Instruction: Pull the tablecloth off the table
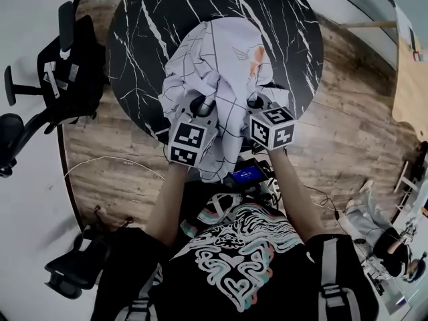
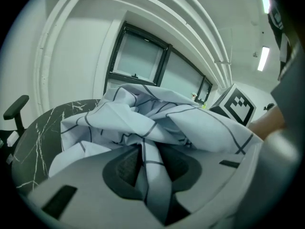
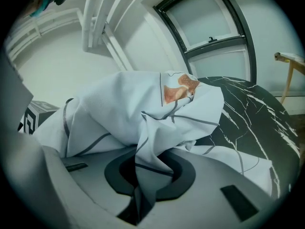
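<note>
The white tablecloth (image 1: pixel 221 65) with thin dark grid lines and an orange patch lies bunched up on the near half of the round black marble table (image 1: pixel 147 25). Part of it hangs over the near edge between the two grippers. My left gripper (image 1: pixel 200 107) is shut on a fold of the tablecloth (image 2: pixel 152 128); the cloth runs down between its pads. My right gripper (image 1: pixel 257 104) is shut on another fold of the tablecloth (image 3: pixel 143 123). Both grippers sit side by side at the table's near edge, their marker cubes facing up.
Black office chairs (image 1: pixel 60 72) stand left of the table on the wooden floor (image 1: pixel 348 112). A light wooden table (image 1: pixel 409 79) is at the far right. Cables and a device with a blue screen (image 1: pixel 246 174) lie on the floor beneath my hands.
</note>
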Demonstrator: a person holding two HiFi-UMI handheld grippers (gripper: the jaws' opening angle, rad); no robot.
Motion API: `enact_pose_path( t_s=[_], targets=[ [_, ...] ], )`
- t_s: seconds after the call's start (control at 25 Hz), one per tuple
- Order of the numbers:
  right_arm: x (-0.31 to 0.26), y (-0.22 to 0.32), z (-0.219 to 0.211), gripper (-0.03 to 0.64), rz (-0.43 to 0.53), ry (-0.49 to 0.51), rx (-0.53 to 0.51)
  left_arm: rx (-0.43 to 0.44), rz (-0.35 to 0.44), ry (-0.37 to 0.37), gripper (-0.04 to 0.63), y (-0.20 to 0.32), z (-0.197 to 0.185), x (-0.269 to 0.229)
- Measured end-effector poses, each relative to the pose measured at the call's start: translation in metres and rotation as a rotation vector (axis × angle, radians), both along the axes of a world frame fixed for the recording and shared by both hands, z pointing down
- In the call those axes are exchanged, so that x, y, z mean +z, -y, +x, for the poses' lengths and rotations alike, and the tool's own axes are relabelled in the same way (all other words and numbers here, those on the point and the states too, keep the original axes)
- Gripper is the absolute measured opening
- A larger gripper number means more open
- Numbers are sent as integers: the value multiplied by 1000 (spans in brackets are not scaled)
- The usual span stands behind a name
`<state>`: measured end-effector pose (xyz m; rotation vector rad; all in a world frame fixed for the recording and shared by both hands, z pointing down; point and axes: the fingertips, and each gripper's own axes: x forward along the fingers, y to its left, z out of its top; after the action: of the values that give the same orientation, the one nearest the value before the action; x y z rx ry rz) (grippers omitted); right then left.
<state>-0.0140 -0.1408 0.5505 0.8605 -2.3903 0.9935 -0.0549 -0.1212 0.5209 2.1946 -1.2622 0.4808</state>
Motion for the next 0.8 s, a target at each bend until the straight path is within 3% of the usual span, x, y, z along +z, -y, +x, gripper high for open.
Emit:
enact_pose_path(
  t_s=[0.8],
  targets=[
    [-81,33,-9,40,166,71,46,32,169,44,68,29,-5,-80]
  ],
)
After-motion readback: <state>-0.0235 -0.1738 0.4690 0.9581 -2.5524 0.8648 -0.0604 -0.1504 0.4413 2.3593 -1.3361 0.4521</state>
